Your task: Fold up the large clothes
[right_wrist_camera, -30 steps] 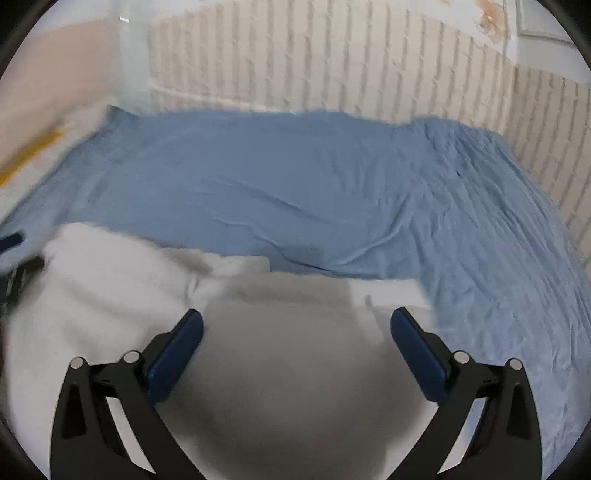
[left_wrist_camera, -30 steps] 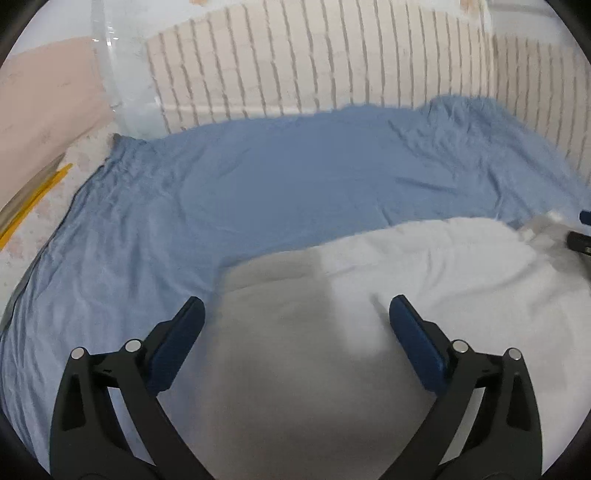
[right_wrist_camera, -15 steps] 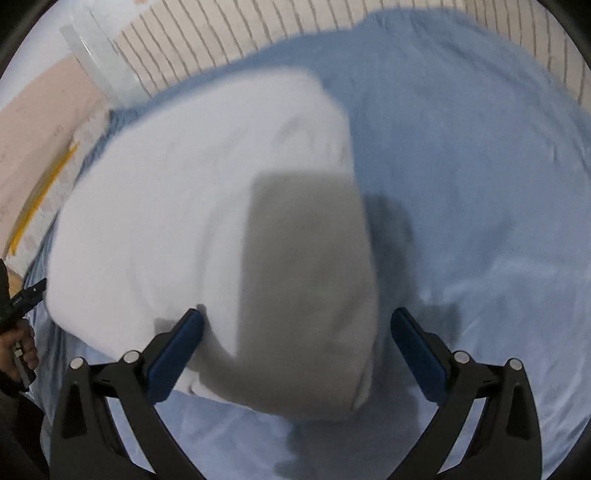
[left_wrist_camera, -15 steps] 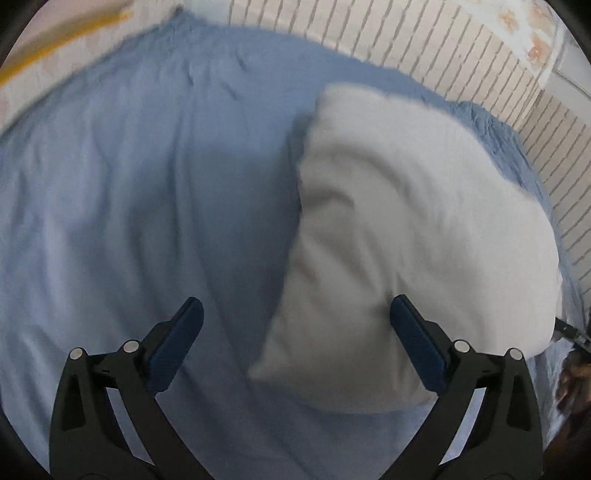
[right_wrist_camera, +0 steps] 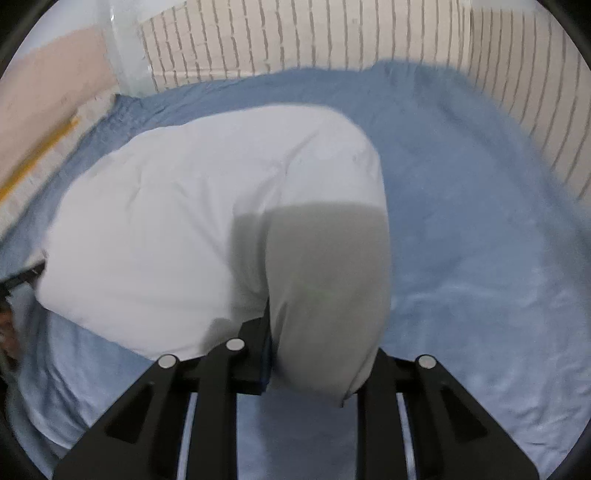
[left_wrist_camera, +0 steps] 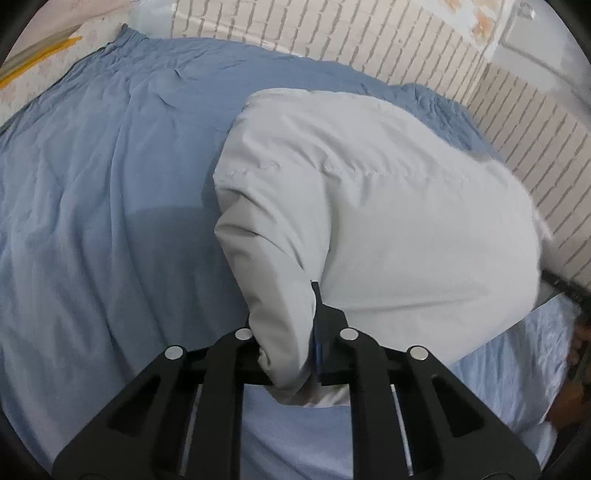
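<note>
Nearest you, your left claw [left_wrist_camera: 295,354] is pinched on a thick bunched edge of the pale grey padded jacket [left_wrist_camera: 388,206], and your right claw [right_wrist_camera: 314,365] is pressed together on the matching edge at its other side. Between them the jacket rises as a soft, puffy hump on the wrinkled blue bed sheet [left_wrist_camera: 110,203] — light, by the look of it, and limp, so it should sag wherever you don't hold it. The smooth shell may well slip, so take deep bites at seams or hems rather than the plain panel. Beyond the jacket the sheet runs to the cream brick-pattern wall [right_wrist_camera: 295,33].
</note>
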